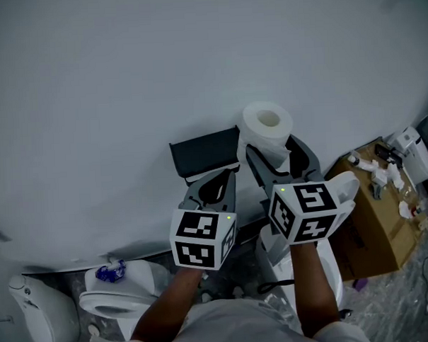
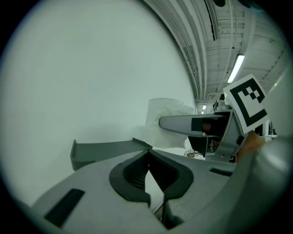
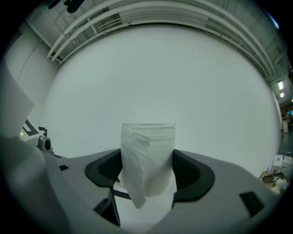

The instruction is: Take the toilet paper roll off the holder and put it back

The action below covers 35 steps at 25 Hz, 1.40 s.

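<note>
Right tool [image 1: 273,148]: one, clamped on the single toilet paper roll [image 1: 267,129], a pad on each side.
Left tool [image 1: 225,179]: one, jaw tips together, nothing between them, just below the holder [image 1: 202,153].
Toilet paper roll: just beside the holder's right end, core hole showing, loose sheet hanging.
Holder: one dark shelf on the white wall [image 1: 125,78].
Floor: one cardboard box [image 1: 375,216], at right.

No legible text or markings
</note>
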Motion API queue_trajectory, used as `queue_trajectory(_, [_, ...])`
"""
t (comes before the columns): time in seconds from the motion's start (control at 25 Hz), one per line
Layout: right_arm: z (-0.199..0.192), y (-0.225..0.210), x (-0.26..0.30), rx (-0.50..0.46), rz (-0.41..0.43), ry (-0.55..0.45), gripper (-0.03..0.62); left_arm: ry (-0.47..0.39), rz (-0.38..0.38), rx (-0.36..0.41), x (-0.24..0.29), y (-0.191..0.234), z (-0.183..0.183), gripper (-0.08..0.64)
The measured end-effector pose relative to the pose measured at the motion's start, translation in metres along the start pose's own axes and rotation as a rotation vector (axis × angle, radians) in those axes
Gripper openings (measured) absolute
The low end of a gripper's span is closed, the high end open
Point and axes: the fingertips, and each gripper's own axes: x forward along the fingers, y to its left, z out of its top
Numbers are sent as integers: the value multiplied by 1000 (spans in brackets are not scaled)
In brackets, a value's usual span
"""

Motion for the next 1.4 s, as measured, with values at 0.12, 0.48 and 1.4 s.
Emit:
queue_trajectory(0.12, [-3, -8, -8, 3, -20, -2, 339, 7, -14, 8, 4, -7, -1, 5])
queue_trajectory(0.48, [-24, -26, -34, 24, -82, 18, 339, 21, -54, 19, 15, -31, -8, 5])
queue_trajectory(1.4, [-94, -42, -86, 54, -223, 92, 339, 25, -123, 49, 21, -77, -32, 5])
